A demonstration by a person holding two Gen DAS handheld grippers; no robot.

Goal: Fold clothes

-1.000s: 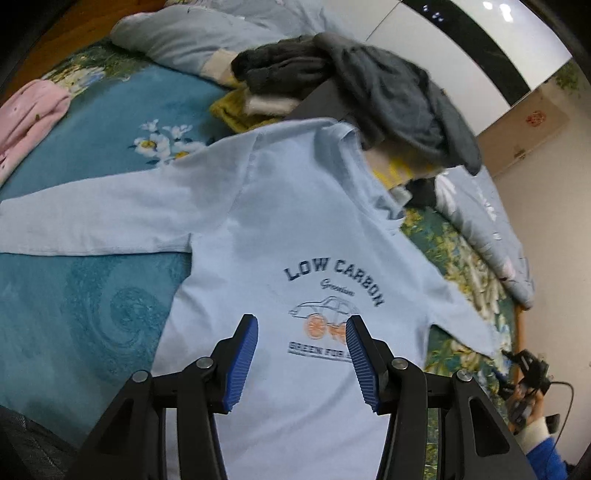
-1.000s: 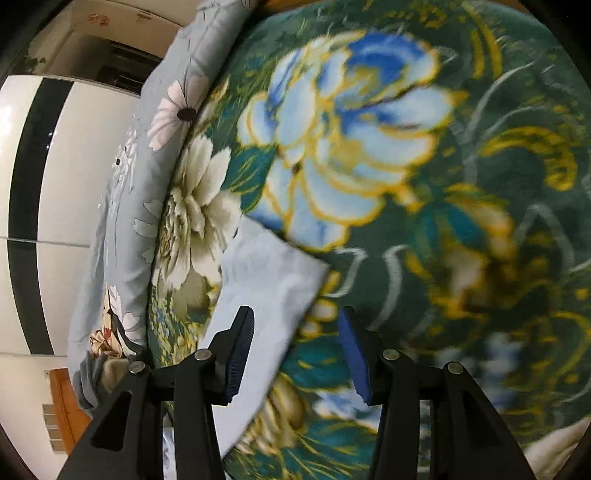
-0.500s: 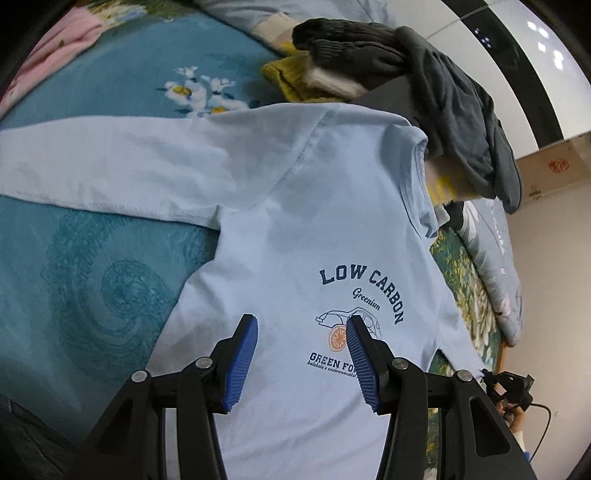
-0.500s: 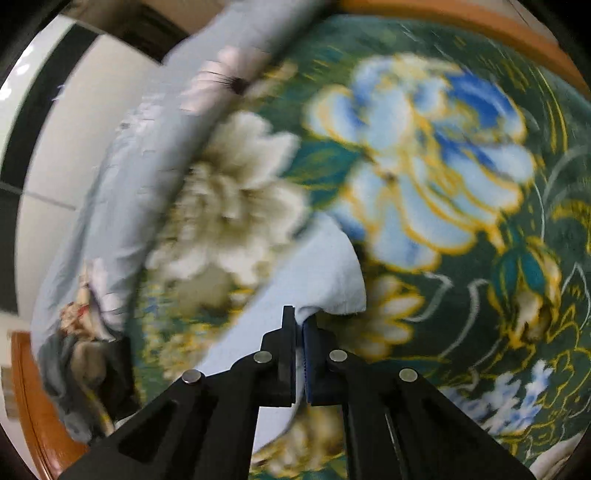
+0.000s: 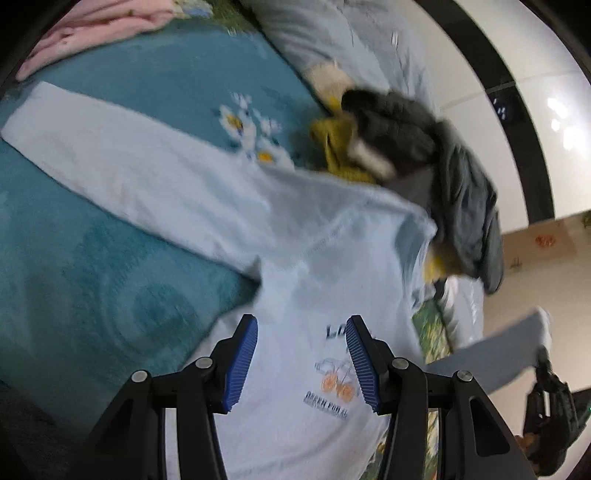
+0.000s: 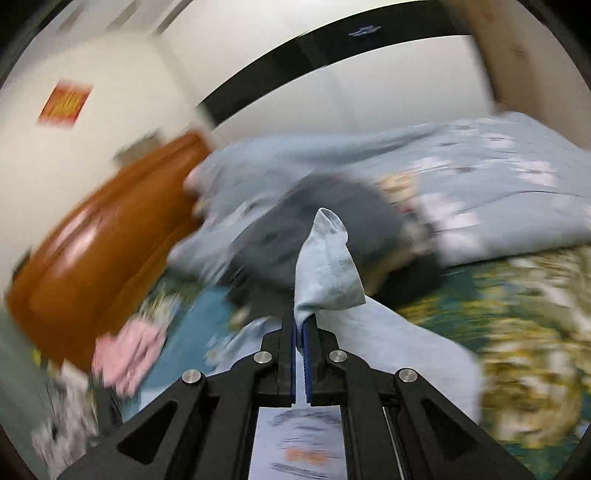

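In the left wrist view, we see the pale blue long-sleeved cotton shirt with a printed car motif [image 5: 295, 258] lying chest-up across the middle of the frame on the teal floral bedspread [image 5: 92, 295], one sleeve stretched flat toward the upper left. Our left gripper [image 5: 301, 363] hangs over the print at lower centre, its blue ribbed pads spread with nothing between them. At the lower right edge the shirt's other sleeve is lifted off the bed, pinched by our right gripper [image 5: 543, 363]. A heap of dark grey and mustard clothes [image 5: 424, 158] sits at upper right, touching the shirt's collar, and a pink garment [image 5: 92, 29] lies at the upper left. In the right wrist view, heavily blurred, our right gripper's jaws are pressed together on the sleeve cuff, which stands up at frame centre above the tips; the print shows at the bottom centre, beneath the gripper. We judge the fold barely begun: the first sleeve is only being carried inward, while the second sleeve, the body folds and the waiting heap all remain.
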